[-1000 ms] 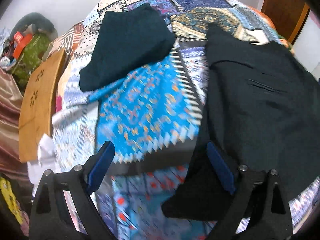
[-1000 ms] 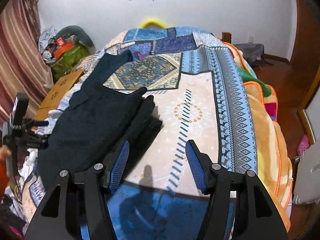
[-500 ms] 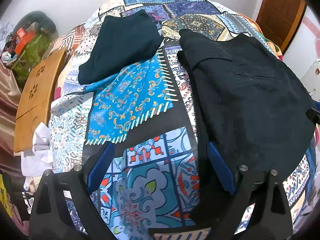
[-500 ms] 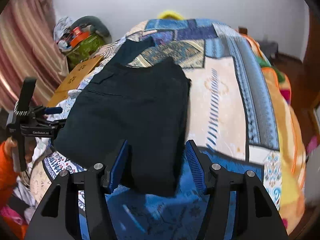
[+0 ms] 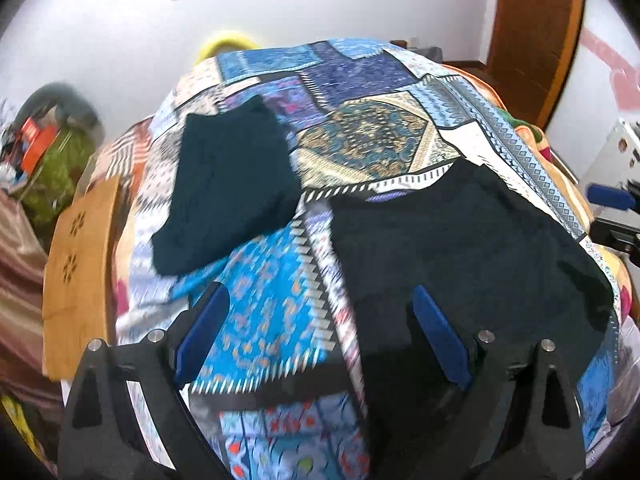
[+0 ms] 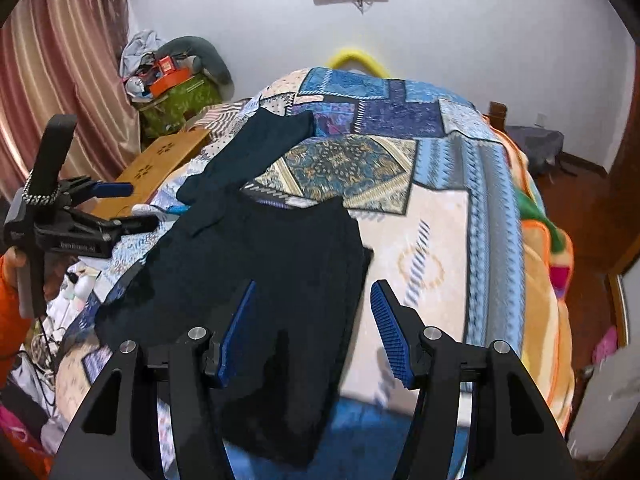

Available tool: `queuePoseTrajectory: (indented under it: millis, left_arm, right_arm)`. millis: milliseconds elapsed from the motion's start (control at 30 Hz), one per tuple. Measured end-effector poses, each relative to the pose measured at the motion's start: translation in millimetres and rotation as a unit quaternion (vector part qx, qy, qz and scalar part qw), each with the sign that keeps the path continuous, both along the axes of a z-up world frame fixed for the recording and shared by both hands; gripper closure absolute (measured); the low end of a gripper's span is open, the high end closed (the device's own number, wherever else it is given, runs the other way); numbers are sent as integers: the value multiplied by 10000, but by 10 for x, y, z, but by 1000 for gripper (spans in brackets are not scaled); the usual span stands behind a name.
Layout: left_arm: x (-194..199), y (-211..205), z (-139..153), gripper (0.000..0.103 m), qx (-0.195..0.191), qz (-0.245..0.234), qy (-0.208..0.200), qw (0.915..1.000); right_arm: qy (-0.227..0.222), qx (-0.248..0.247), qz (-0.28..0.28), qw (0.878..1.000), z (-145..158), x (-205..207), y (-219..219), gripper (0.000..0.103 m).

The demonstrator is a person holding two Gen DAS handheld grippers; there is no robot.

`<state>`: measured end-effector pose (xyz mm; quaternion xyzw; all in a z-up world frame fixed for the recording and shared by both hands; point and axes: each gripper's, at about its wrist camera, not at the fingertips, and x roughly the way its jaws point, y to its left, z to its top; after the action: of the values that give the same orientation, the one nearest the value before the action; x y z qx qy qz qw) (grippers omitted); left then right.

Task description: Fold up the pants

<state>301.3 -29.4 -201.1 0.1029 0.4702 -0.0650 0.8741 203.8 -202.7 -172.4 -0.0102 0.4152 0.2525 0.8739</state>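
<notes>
Dark folded pants lie flat on the patchwork bedspread near the bed's front left; they also show in the left wrist view. A second dark folded garment lies farther back on the left, seen too in the right wrist view. My left gripper is open and empty, raised above the pants' left edge; it shows in the right wrist view. My right gripper is open and empty, above the pants' right front edge.
A wooden board leans at the bed's left side. A green bag with clutter stands by the pink curtain. An orange blanket hangs off the right side. A wooden door is at the back right.
Both grippers have pulled back and lifted, empty and open. The pants went from spread out to a more compact folded shape lying on the bed.
</notes>
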Motion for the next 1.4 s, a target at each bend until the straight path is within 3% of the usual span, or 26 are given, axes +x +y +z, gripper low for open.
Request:
queuePoseTrajectory:
  millis: [167, 400, 467, 567, 767, 967, 1133, 1300, 1400]
  left_arm:
    - [323, -225, -223, 9, 10, -208, 207, 9996]
    - [563, -301, -438, 12, -28, -292, 259, 9992]
    - [583, -301, -464, 17, 2, -303, 175, 9994]
    - [613, -291, -492, 27, 45, -234, 78, 9997]
    - [692, -215, -600, 27, 42, -17, 18, 10000]
    - [672, -132, -443, 27, -148, 149, 108, 9997]
    - [423, -35, -29, 23, -315, 171, -328, 9988]
    - [163, 20, 187, 18, -401, 122, -510, 9978]
    - [19, 21, 146, 17, -439, 49, -288, 9986]
  right_arm:
    - [311, 26, 82, 9995, -236, 405, 111, 50]
    - [756, -46, 140, 9970, -549, 824, 189, 74]
    - [725, -79, 344, 9967, -582, 830, 229, 83]
    - [488, -284, 495, 9972, -579, 792, 275, 87]
    - [423, -374, 397, 9976, -643, 809, 274, 90]
    - [677, -263, 180, 9972, -476, 804, 191, 87]
    - [476, -201, -47, 9987, -200, 607, -7, 84]
    - [183, -140, -172, 9996, 11, 360, -102, 58]
    - [149, 39, -260, 9995, 45, 211, -140, 42]
